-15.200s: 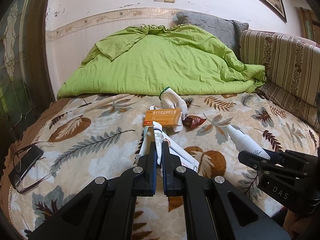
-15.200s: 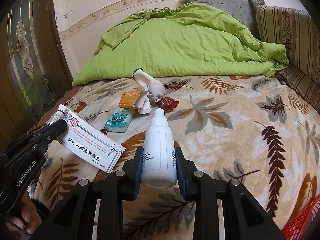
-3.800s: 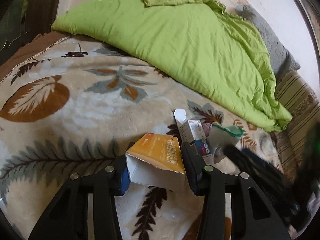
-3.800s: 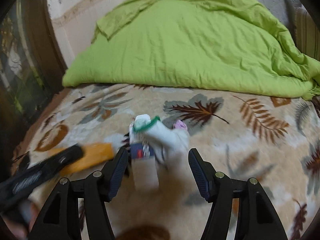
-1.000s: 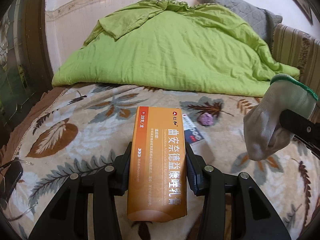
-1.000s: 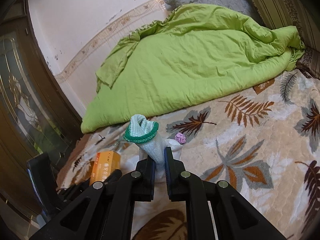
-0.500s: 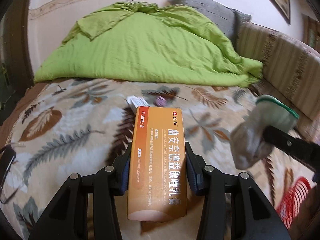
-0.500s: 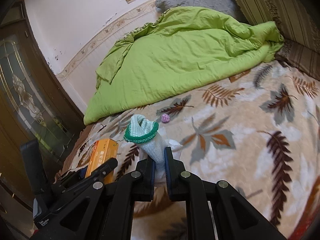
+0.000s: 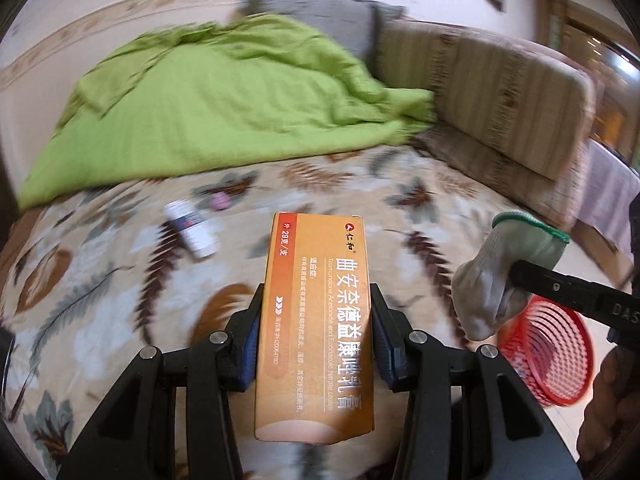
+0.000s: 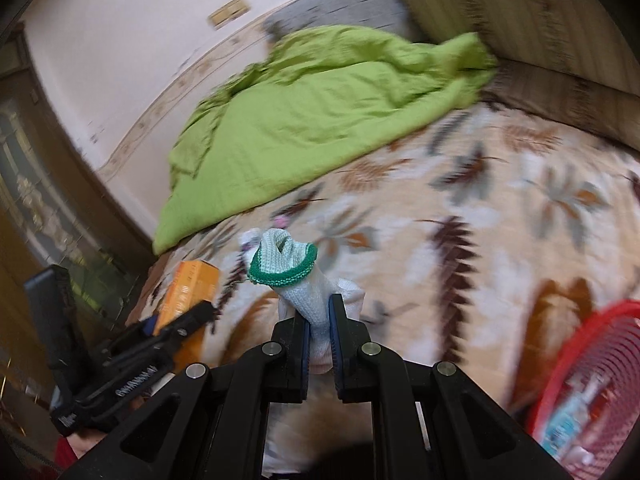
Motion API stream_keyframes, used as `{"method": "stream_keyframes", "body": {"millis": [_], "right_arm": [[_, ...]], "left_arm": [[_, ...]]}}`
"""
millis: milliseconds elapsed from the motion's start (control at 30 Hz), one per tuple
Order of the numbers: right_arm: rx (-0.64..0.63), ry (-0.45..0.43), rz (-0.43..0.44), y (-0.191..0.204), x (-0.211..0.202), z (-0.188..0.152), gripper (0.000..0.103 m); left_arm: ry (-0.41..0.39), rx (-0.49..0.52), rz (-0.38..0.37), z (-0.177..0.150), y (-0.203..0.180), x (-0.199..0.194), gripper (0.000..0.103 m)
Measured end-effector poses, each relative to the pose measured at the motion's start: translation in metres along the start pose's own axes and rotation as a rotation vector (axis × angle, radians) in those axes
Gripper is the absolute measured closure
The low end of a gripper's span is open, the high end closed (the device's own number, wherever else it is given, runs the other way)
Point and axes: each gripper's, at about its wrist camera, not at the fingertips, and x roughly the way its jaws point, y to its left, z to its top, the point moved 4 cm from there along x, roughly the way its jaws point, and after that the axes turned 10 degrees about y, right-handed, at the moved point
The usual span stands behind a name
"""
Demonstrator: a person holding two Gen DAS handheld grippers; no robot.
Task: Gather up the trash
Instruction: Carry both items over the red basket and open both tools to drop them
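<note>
My left gripper [image 9: 316, 304] is shut on an orange medicine box [image 9: 318, 320], held lengthwise above the leaf-patterned bedspread [image 9: 120, 320]. The same orange medicine box [image 10: 188, 292] appears at the left of the right wrist view. My right gripper [image 10: 319, 312] is shut on a white knitted glove with a green cuff [image 10: 296, 276]; in the left wrist view the glove [image 9: 500, 276] hangs just above a red mesh basket [image 9: 552, 356]. The red basket [image 10: 592, 392] holds several discarded packages. A small white box [image 9: 192, 228] and a pink scrap [image 9: 219, 200] lie on the bed.
A green quilt [image 9: 208, 100] is heaped at the back of the bed, with a striped cushion [image 9: 500, 92] and grey pillow [image 9: 320, 8] to the right. A dark wooden door frame [image 10: 48, 184] stands at the left. A hand [image 9: 612, 412] holds the right gripper.
Both grippers have swung right with their loads. The red basket has come further into view, and the glove now hangs over its near rim. Both views are blurred by the motion.
</note>
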Motion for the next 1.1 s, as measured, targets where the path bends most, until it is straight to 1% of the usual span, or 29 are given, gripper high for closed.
{"method": "stream_keyframes", "body": {"millis": [100, 200, 367, 467, 600, 633, 667, 700, 733, 767, 800, 833, 900, 967, 1100], "right_arm": [[0.054, -0.025, -0.052, -0.031, -0.030, -0.008, 0.093], [0.118, -0.053, -0.114, -0.067, -0.065, -0.017, 0.093], [0.215, -0.101, -0.213, -0.122, -0.116, -0.029, 0.093], [0.260, -0.110, -0.247, -0.145, -0.131, -0.037, 0.093], [0.305, -0.110, -0.283, -0.169, -0.143, -0.047, 0.093], [0.313, -0.108, -0.290, -0.173, -0.144, -0.049, 0.090], [0.326, -0.102, -0.307, -0.180, -0.146, -0.051, 0.090], [0.341, -0.092, -0.328, -0.186, -0.146, -0.053, 0.090], [0.349, -0.080, -0.337, -0.190, -0.146, -0.055, 0.086], [0.360, -0.069, -0.339, -0.195, -0.146, -0.056, 0.085], [0.369, -0.071, -0.341, -0.199, -0.147, -0.058, 0.080], [0.373, -0.076, -0.347, -0.201, -0.148, -0.058, 0.070], [0.364, -0.096, -0.368, -0.202, -0.154, -0.057, 0.059], [0.349, -0.112, -0.378, -0.199, -0.157, -0.053, 0.059], [0.317, -0.118, -0.339, -0.185, -0.146, -0.042, 0.059]], "left_arm": [[0.009, 0.074, -0.067, 0.006, -0.040, 0.001, 0.058], [0.035, 0.132, -0.145, 0.011, -0.079, 0.003, 0.058], [0.115, 0.200, -0.286, 0.017, -0.143, 0.014, 0.058], [0.167, 0.259, -0.357, 0.013, -0.187, 0.021, 0.058], [0.208, 0.340, -0.400, 0.002, -0.232, 0.030, 0.058], [0.217, 0.356, -0.416, -0.001, -0.243, 0.032, 0.058], [0.224, 0.376, -0.431, -0.004, -0.254, 0.036, 0.058], [0.233, 0.388, -0.434, -0.005, -0.261, 0.040, 0.055], [0.239, 0.394, -0.437, -0.007, -0.265, 0.042, 0.046], [0.242, 0.396, -0.443, -0.008, -0.269, 0.045, 0.042], [0.243, 0.394, -0.444, -0.008, -0.269, 0.045, 0.038], [0.242, 0.391, -0.442, -0.008, -0.269, 0.045, 0.036], [0.245, 0.379, -0.445, -0.005, -0.265, 0.045, 0.036], [0.236, 0.357, -0.432, -0.002, -0.255, 0.043, 0.036], [0.221, 0.303, -0.387, 0.005, -0.226, 0.041, 0.036]]}}
